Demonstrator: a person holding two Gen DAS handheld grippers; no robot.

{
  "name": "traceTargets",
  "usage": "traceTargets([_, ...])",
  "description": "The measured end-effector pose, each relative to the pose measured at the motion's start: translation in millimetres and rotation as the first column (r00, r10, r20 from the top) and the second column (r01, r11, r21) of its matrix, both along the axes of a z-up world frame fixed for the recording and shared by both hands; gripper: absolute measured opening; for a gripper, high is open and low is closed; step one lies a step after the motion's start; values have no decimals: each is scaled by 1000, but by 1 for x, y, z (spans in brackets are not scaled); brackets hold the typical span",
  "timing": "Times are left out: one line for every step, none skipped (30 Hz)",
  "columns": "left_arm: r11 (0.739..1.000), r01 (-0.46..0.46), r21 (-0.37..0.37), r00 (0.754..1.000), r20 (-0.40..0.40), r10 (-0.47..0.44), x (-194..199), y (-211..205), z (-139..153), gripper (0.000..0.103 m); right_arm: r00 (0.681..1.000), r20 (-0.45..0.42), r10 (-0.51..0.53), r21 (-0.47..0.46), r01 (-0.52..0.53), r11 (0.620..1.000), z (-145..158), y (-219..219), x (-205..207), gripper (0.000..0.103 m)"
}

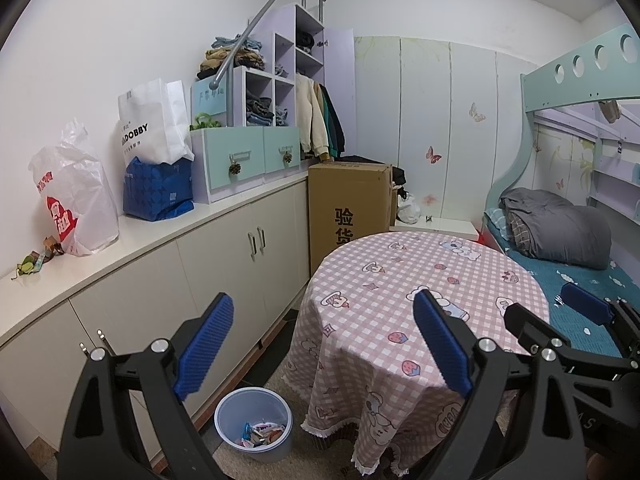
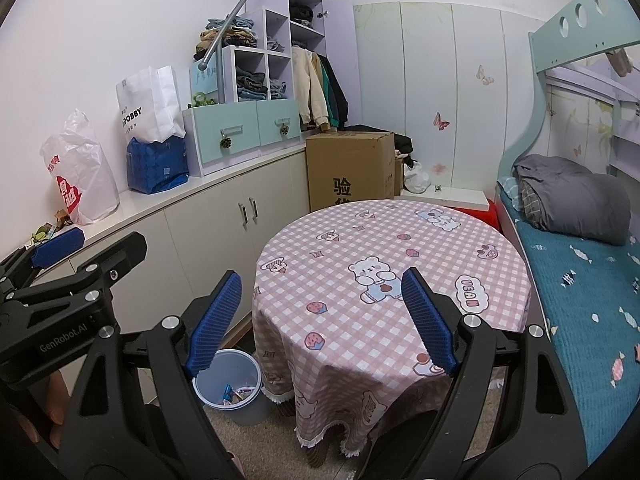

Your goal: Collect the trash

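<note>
Trash, the thing being gathered, sits as a small heap of bright wrappers (image 1: pixel 262 434) at the bottom of a pale blue bin (image 1: pixel 240 412); going from biggest to smallest, though, the bunk bed (image 2: pixel 576 280) fills the right side of the room with its teal spread and a grey quilt (image 2: pixel 572 204) bundled near the head; the long cream cabinet (image 1: pixel 168 264) runs along the left wall, its top carrying a white plastic bag (image 1: pixel 76 196), a blue bag (image 1: pixel 158 188) with a white paper bag (image 1: pixel 154 120) standing in it, and a mint drawer unit (image 1: pixel 240 152); a tall cardboard box (image 1: pixel 348 208) stands at the cabinet's far end; the round table (image 2: pixel 384 264) under a pink checked cloth is in the middle, its top bare; the bin stands on the floor between cabinet and table, just beside the hanging cloth; both tools hang over the near edge of the table; the left gripper (image 1: pixel 324 348) has its blue pads spread wide with nothing between them; the right gripper (image 2: pixel 320 320) is likewise spread wide and holds nothing; a few small scraps (image 1: pixel 36 260) lie at the near end of the cabinet top, possibly wrappers, too small to be sure.
</note>
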State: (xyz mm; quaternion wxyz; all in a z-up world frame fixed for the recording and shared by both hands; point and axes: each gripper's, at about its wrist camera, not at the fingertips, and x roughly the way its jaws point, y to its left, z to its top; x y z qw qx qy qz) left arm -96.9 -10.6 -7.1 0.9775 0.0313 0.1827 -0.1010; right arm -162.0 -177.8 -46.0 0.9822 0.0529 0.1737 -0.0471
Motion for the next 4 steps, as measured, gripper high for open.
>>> traceTargets([1000,0,1,1000,-4,0,2,-1,0,91,1000,-3,1,2,-1,1000,-1,0,1,81])
traceTargets([1000,-2,4,1000,-9,2,3,-2,-2,91,1000,-6,0,3,0,1000,-4,0,1,81])
traceTargets([1000,-4,8,1000,-15,4,5,-3,-4,91,1000,-12,0,5,1,1000,-7,-1,3,81])
traceTargets([1000,-5,13,1000,-20,5,7,-3,-6,91,1000,-18,-1,7,1,1000,-10,-1,3,82])
